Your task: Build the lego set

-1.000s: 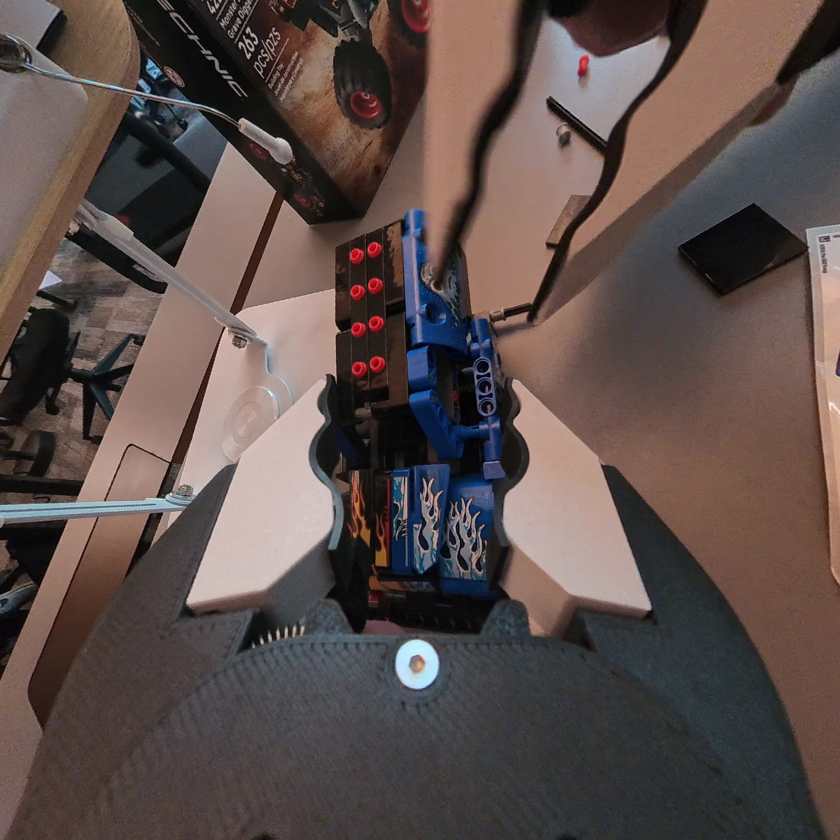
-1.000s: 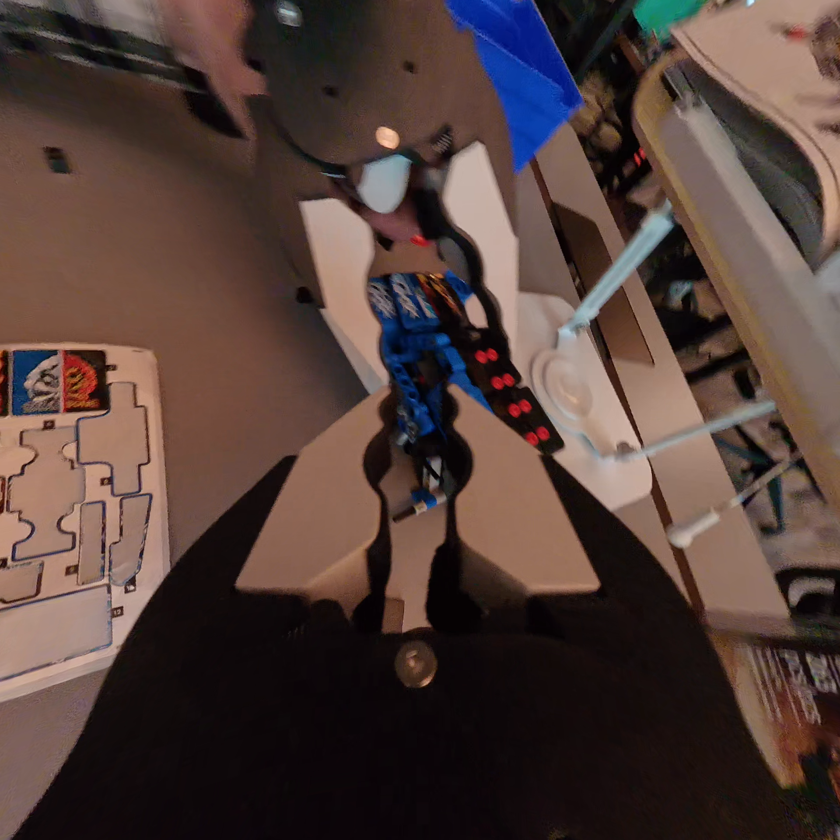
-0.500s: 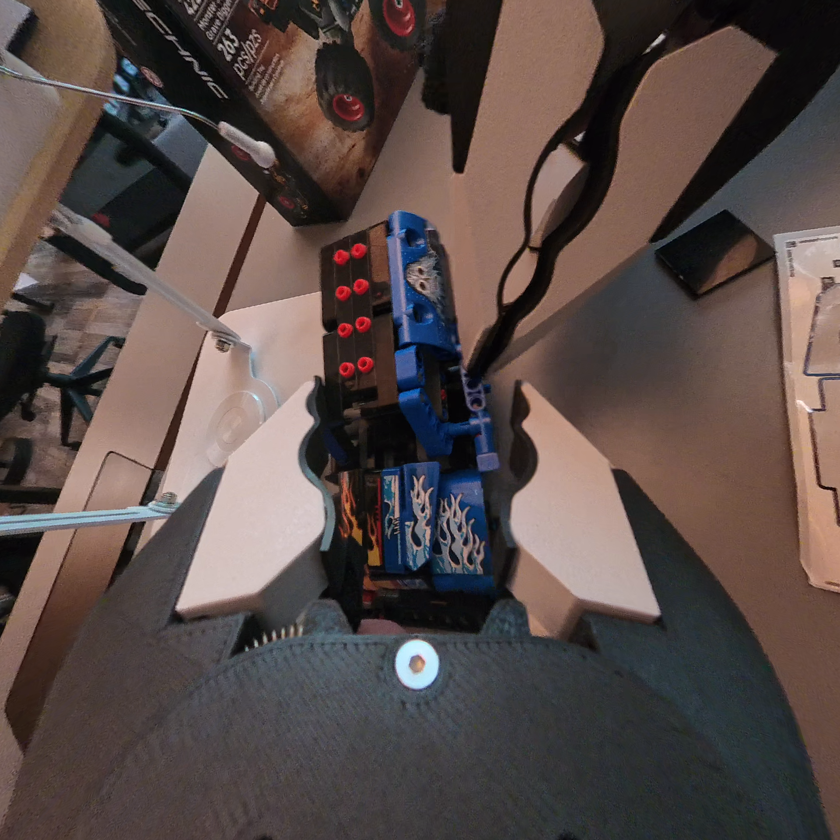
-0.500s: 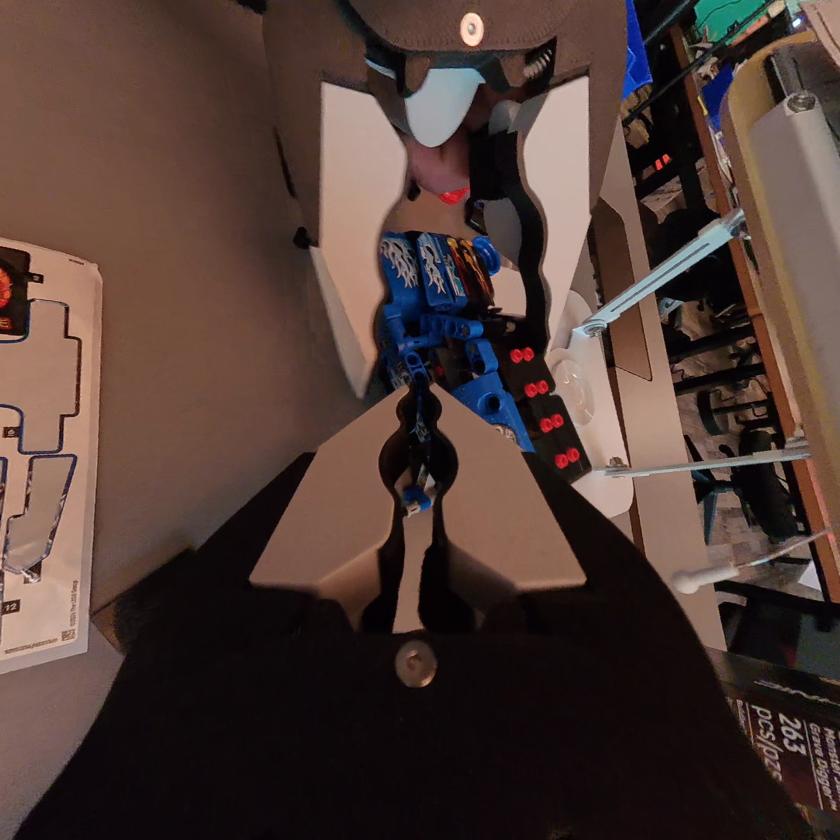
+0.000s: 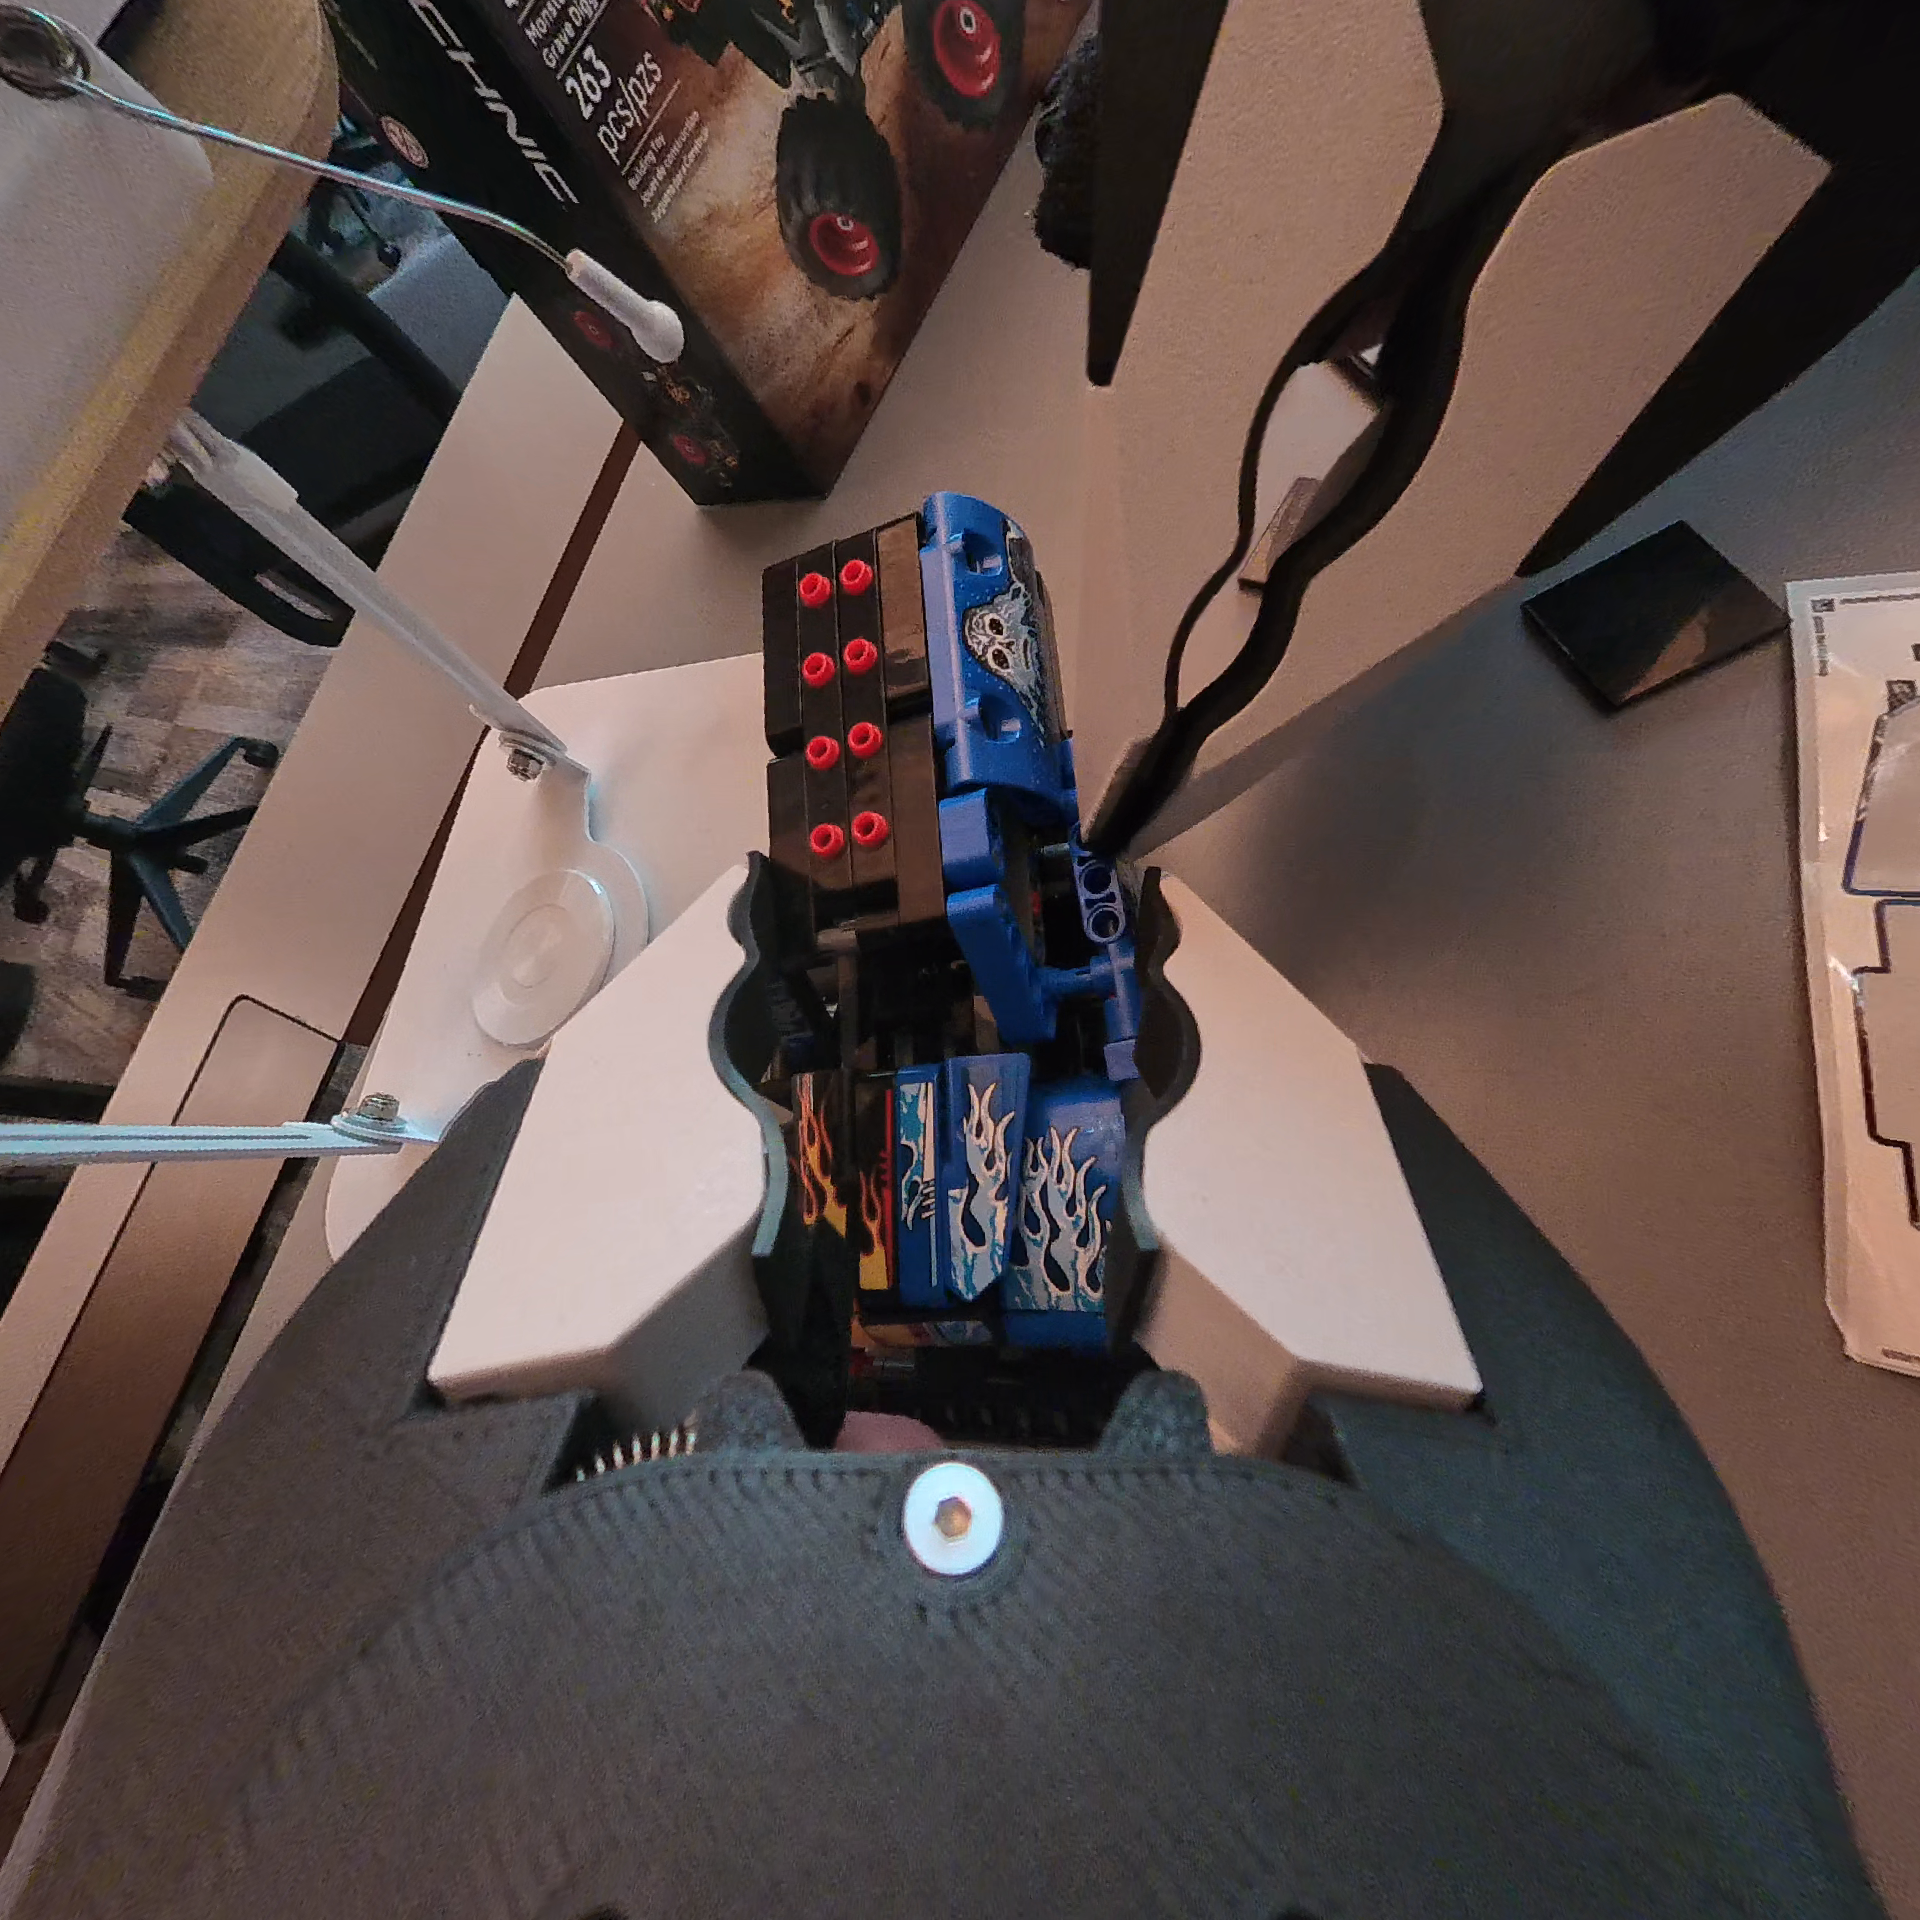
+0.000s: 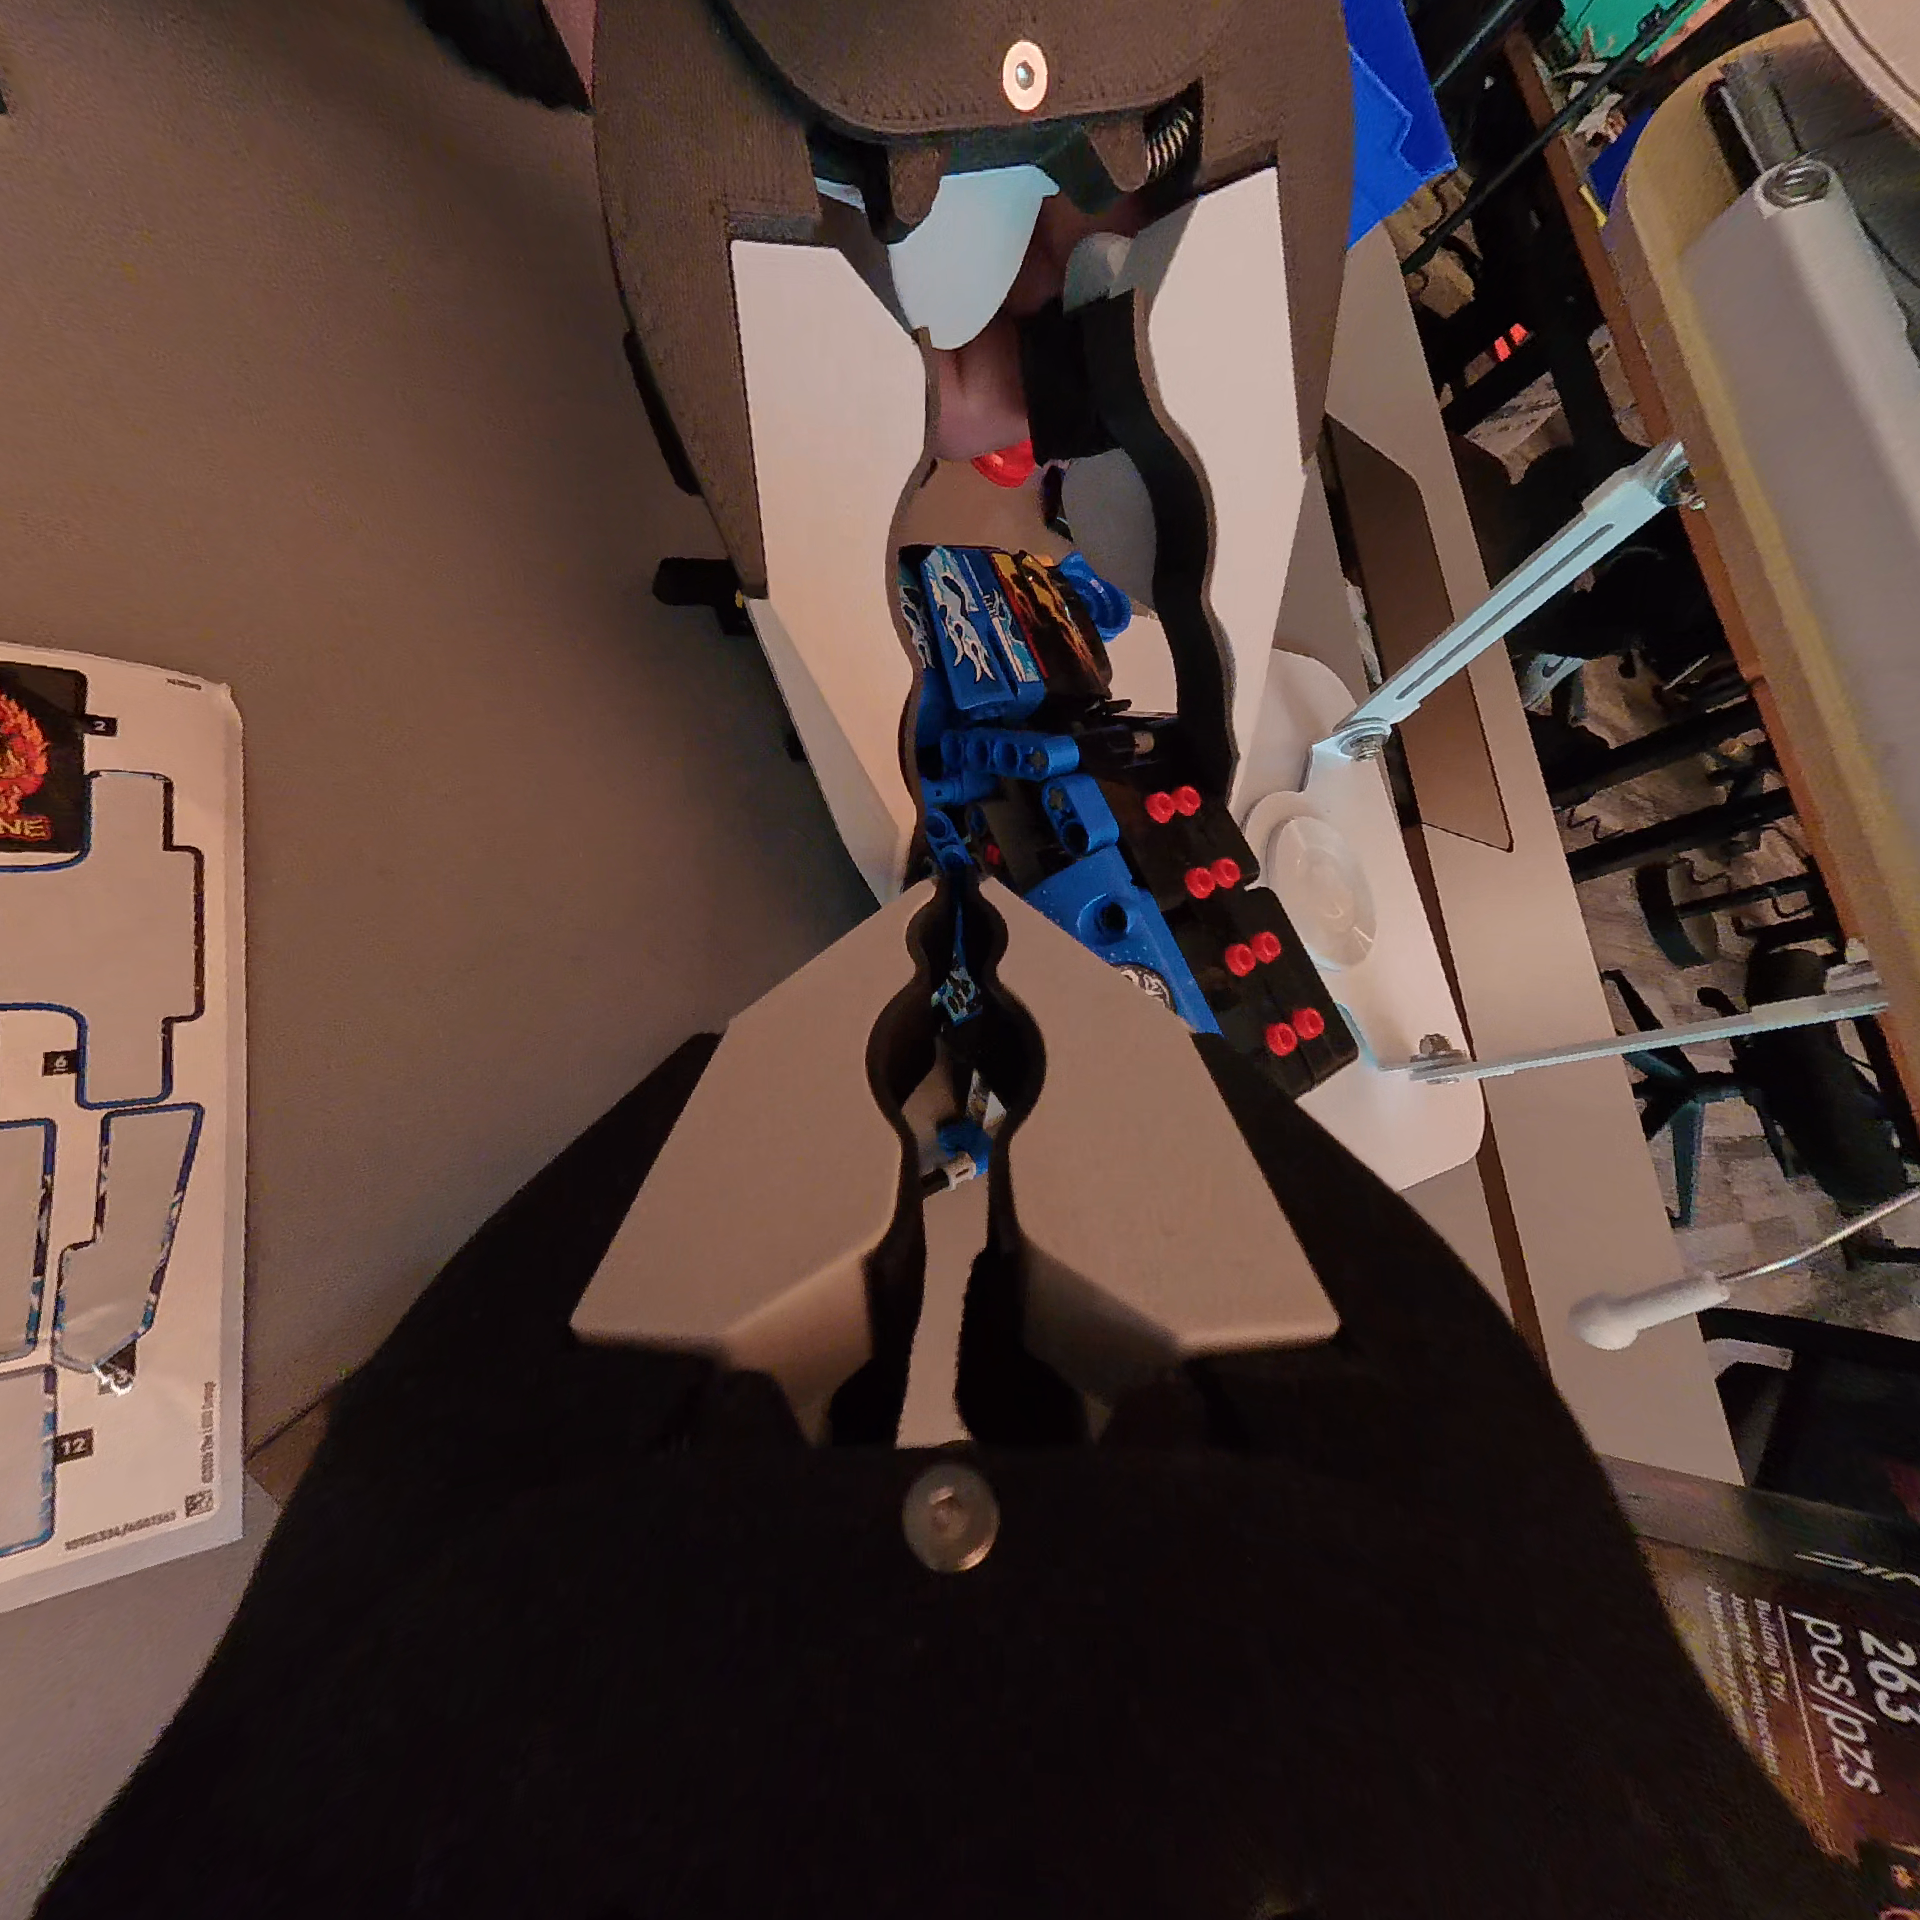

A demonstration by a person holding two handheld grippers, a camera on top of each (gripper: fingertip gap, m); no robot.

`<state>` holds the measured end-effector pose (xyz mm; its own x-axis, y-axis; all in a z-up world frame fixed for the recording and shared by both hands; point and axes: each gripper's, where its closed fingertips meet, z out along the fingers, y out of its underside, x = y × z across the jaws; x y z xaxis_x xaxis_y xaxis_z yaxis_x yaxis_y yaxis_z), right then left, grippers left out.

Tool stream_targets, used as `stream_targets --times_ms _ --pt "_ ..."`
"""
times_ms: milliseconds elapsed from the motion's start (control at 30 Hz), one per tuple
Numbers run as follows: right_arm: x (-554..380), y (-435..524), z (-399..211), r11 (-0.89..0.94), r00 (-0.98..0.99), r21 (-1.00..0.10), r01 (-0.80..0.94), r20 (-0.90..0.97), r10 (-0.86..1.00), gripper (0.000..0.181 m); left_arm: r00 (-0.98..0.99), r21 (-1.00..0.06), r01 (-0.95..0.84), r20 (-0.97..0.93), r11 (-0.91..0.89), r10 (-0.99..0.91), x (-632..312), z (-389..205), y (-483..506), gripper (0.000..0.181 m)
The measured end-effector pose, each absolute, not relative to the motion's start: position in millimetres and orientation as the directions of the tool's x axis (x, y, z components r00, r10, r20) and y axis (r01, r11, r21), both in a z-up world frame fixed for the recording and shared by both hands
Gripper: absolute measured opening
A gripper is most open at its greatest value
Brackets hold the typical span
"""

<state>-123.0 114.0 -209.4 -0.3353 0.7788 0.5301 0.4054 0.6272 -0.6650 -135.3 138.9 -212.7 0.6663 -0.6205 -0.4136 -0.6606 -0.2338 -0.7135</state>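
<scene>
My left gripper (image 5: 951, 883) is shut on the blue and black lego model (image 5: 914, 727), gripping its flame-stickered end. The model points away from me, above the table, with red studs on its black side. My right gripper (image 6: 954, 899) is shut on a small, thin blue-and-black part (image 6: 961, 1138) that has a pale pin end. Its tips touch a blue beam on the side of the model (image 6: 1101, 862). In the left wrist view the right gripper (image 5: 1107, 821) reaches in from the upper right. In the right wrist view the left gripper (image 6: 1060, 810) reaches in from the top.
The lego box (image 5: 727, 208) stands at the far side of the grey table (image 5: 1455, 935). A sticker sheet (image 6: 114, 1091) lies beside the model, and a black square tile (image 5: 1652, 623) lies near the sheet. A white stand base with metal arms (image 5: 540, 935) sits by the table edge, with chairs beyond. Left and right tips are no more than a few centimetres apart.
My right gripper has moved from over the model's far end down along its side, and its tips now touch the blue beam. My left gripper still holds the model.
</scene>
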Motion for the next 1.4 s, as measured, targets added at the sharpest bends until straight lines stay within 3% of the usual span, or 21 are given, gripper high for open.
stream_targets --times_ms 67,167,433,700,733,867,1000,1167,1267,1400 --pt "-123 114 -210 0.632 -0.329 -0.658 0.409 0.54 0.775 0.0 0.654 -0.703 -0.674 -0.424 -0.228 -0.626 -136 -213 138 0.071" --pt "-125 117 -210 0.637 -0.307 -0.647 0.419 0.559 0.77 0.0 0.607 -0.667 -0.711 -0.422 -0.223 -0.673 -132 -221 130 0.099" --pt "-126 114 -210 0.609 -0.306 -0.675 0.415 0.527 0.793 0.0 0.657 -0.693 -0.676 -0.415 -0.249 -0.629 -139 -213 137 0.07" --pt "-126 115 -211 0.6 -0.294 -0.669 0.439 0.524 0.8 0.0 0.653 -0.7 -0.675 -0.419 -0.234 -0.631 -139 -213 138 0.069" --pt "-127 115 -211 0.598 -0.292 -0.671 0.439 0.522 0.801 0.0 0.644 -0.698 -0.68 -0.422 -0.225 -0.638 -139 -214 137 0.071" --pt "-127 120 -210 0.589 -0.274 -0.675 0.443 0.524 0.806 0.0 0.573 -0.652 -0.728 -0.406 -0.214 -0.711 -130 -226 124 0.119" --pt "-127 120 -210 0.583 -0.273 -0.682 0.441 0.516 0.812 0.0 0.589 -0.663 -0.72 -0.427 -0.206 -0.686 -138 -219 130 0.09" --pt "-127 120 -210 0.58 -0.275 -0.685 0.44 0.512 0.814 0.0 0.594 -0.668 -0.716 -0.434 -0.2 -0.677 -140 -219 131 0.086" --pt "-128 114 -211 0.583 -0.29 -0.688 0.432 0.506 0.812 0.0 0.626 -0.696 -0.685 -0.414 -0.212 -0.661 -140 -213 135 0.068" --pt "-128 114 -211 0.589 -0.286 -0.68 0.436 0.516 0.808 0.0 0.63 -0.703 -0.68 -0.417 -0.206 -0.656 -140 -213 136 0.068"
